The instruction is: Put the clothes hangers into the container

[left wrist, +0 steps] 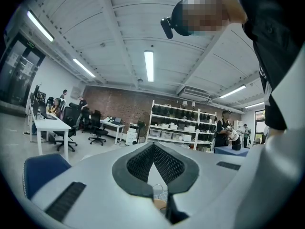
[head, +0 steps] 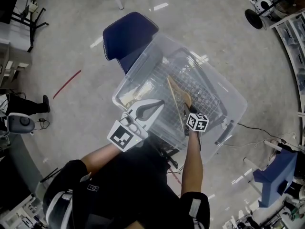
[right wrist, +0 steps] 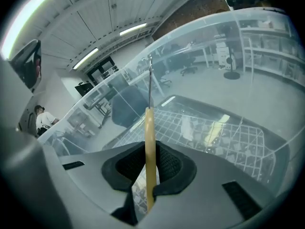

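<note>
A wooden clothes hanger [head: 177, 98] with a thin metal hook stands edge-on between the pads of my right gripper [head: 187, 108], which is shut on it. In the right gripper view the hanger [right wrist: 149, 142] rises straight up from the jaws of that gripper [right wrist: 149, 151], inside the clear plastic container [right wrist: 228, 37]. In the head view the container [head: 212, 67] lies in front of me, with a wire rack [head: 202, 87] lying inside it. My left gripper [head: 159, 105] hovers at the container's near left rim. Seen in the left gripper view, this gripper [left wrist: 153, 146] has its tips together and holds nothing.
A blue chair [head: 126, 35] stands just beyond the container's far left corner. There is a red line [head: 66, 84] on the floor to the left. A blue seat [head: 279, 173] and cables lie at the right, and a fan [head: 255, 18] stands far right.
</note>
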Motion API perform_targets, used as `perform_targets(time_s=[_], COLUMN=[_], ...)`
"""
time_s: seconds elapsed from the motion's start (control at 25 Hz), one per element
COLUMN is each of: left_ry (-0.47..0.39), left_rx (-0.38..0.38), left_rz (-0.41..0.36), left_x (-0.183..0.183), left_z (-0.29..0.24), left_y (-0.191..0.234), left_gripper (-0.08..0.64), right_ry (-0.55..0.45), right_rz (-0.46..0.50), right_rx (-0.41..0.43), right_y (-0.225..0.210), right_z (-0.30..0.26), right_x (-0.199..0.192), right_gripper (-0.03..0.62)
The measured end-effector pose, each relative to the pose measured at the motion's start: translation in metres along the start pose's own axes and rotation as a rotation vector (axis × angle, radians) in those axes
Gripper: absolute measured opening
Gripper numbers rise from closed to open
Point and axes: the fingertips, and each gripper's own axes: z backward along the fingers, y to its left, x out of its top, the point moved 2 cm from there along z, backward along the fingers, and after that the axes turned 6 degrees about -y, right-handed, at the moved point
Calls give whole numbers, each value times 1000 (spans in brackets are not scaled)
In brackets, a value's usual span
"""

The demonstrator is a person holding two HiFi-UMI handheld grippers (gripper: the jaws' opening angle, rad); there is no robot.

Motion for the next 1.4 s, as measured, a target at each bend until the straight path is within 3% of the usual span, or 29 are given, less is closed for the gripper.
perform_targets(time_s=[0.44,0.76,1.0,1.16,1.4], left_ry=[19,38,51,59,65], left_rx=[0,5,17,25,36], left_rz=[8,11,11,9,17], left_x=[-10,-20,-27,-30,-31], left_z=[-6,-12,-14,-13,-8], left_y=[6,9,12,15,14], left_gripper=[18,18,19,19,18], right_ry=[115,111,122,177,225], right_rz=[-4,-60,-88,-41,-34], right_rx=[0,-33,-96,-181,-238], right_y=[-36,-58,-81,-91,-100], right_z=[-29,-50,-64,-64,-66], right_x=[-37,-45,-56,-53,-58], right_gripper=[72,92,137,159,201])
